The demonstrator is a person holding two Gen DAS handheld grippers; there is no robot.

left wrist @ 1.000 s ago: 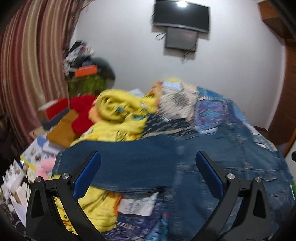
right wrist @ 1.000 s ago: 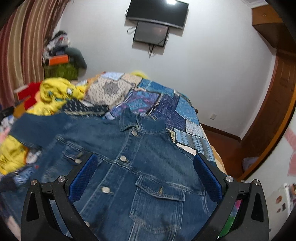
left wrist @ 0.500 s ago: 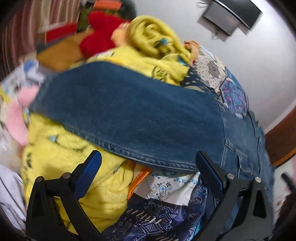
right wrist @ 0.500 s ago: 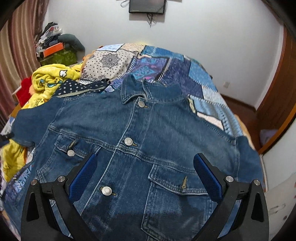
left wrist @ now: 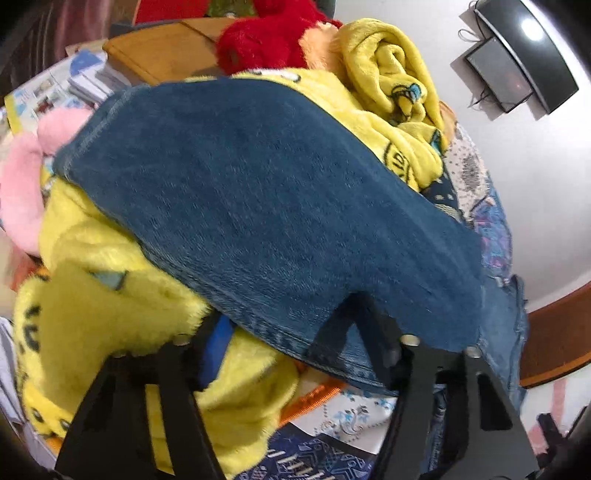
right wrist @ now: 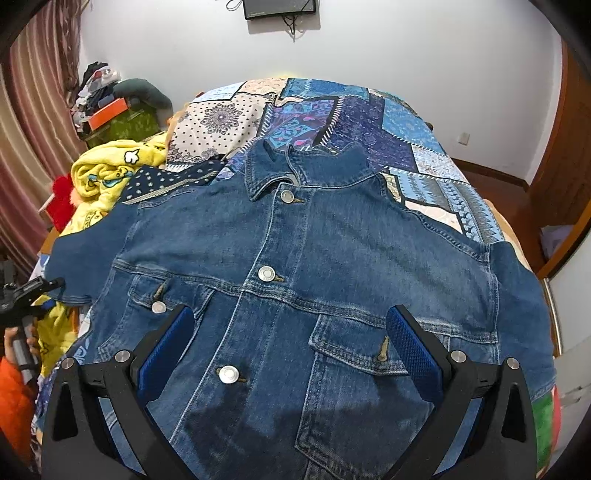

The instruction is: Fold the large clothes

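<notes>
White walls close round a bed covered by a blue patchwork quilt (right wrist: 373,122), and a small dark screen (right wrist: 279,8) hangs on the wall beyond the quilt's far edge. On the quilt lies a blue denim jacket with metal buttons (right wrist: 295,258), front up, buttoned, collar toward the wall, body spread flat. Its left sleeve (left wrist: 258,206) runs off the jacket's side onto a heap of yellow fleece blanket (left wrist: 110,314), with a red plush toy (left wrist: 266,33) and a pink plush thing (left wrist: 22,184) just past the cuff end.

The left gripper (left wrist: 291,343) sits at the sleeve's lower seam: one finger is under the hem against the fleece, the other under or behind the cloth, so the denim edge lies between them, but I cannot tell whether they have pinched it yet. The right gripper (right wrist: 291,343) hangs above the jacket's lower front between the two chest pockets, its blue-padded fingers (right wrist: 413,354) spread wide and holding nothing.

This denim looks thick and fairly heavy; I'd expect it to hold a crease stiffly, sag little, and not slip from rubbery pads. The double-stitched seam near the cuff seems the sound place to grip, taking care not to catch the fleece underneath, then carrying the sleeve across the chest
</notes>
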